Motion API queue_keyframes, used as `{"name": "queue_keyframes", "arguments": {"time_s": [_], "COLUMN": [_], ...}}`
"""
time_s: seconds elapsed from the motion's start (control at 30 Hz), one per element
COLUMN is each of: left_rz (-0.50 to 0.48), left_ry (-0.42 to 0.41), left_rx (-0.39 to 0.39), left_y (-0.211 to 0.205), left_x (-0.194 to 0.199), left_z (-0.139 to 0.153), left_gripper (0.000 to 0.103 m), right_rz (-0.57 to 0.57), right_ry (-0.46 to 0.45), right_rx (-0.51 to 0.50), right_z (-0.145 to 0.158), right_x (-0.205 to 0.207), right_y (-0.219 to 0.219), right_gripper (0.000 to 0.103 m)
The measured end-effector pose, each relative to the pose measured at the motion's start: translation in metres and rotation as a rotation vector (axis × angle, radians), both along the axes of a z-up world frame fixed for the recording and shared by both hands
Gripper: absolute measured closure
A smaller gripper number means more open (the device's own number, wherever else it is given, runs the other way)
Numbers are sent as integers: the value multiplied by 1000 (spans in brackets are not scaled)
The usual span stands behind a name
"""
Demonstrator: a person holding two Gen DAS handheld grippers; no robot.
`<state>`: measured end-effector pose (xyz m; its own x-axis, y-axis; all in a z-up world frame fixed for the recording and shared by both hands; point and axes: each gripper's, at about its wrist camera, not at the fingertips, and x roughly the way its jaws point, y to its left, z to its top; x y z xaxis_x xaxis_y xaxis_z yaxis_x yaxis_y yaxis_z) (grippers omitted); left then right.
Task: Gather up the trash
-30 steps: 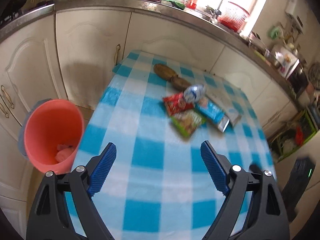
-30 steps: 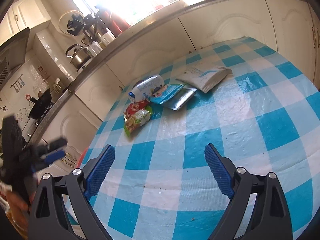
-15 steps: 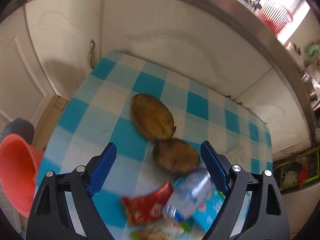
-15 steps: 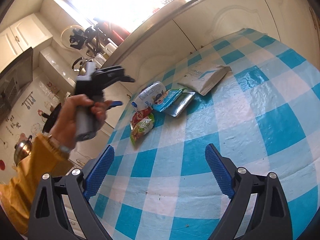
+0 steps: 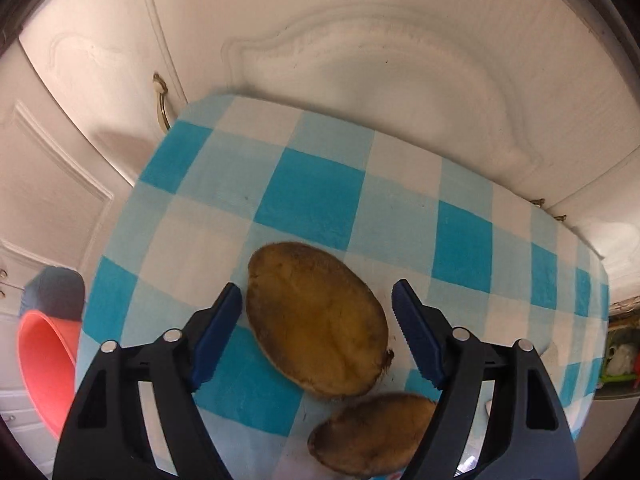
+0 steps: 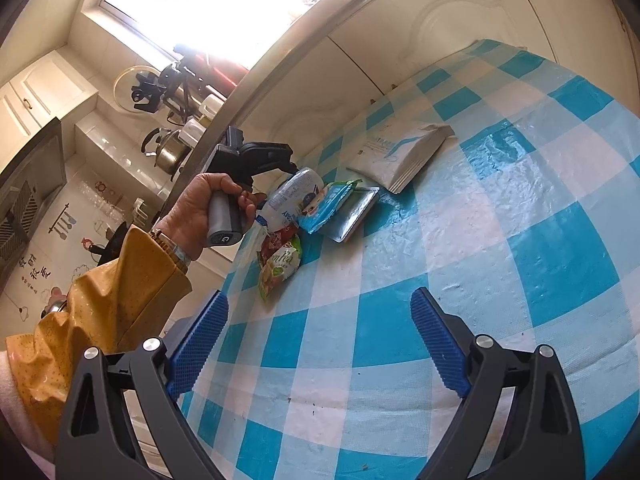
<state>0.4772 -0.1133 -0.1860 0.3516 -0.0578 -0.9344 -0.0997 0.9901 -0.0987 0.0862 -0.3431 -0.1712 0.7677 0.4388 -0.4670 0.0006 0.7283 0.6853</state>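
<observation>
Jaws, left gripper: apart and just closing in, straddling the larger brown peel, pads clear of it. Jaws, right gripper: wide, empty. Smaller peel: just beside the larger, on the checked tablecloth. Wrappers and bottle: clustered mid-table. Orange bin: beside the table.

Bare tablecloth lies open ahead of the right tongs; wrapper pile crowds the far left
</observation>
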Motion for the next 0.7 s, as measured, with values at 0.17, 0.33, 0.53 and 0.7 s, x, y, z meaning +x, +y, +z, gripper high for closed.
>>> {"name": "queue_keyframes", "arguments": {"time_s": [0.17, 0.33, 0.53, 0.7], "left_rz": [-39, -84, -186, -277], "left_ry": [-20, -43, -43, -53], "left_rx": [70, 72, 67, 51], "left_y": [-11, -14, -19, -28], "left_x": [-8, -28, -78, -129], "left_z": [0, 1, 2, 5], "left_gripper": [33, 34, 34, 34], "right_rz": [-5, -11, -11, -25], "right_ry": [18, 43, 55, 56], "right_rx": [6, 16, 7, 3], "right_z": [-3, -6, -6, -7], "right_x": [1, 4, 6, 6], "right_y": [-1, -3, -3, -5], "right_gripper": [11, 11, 11, 11]}}
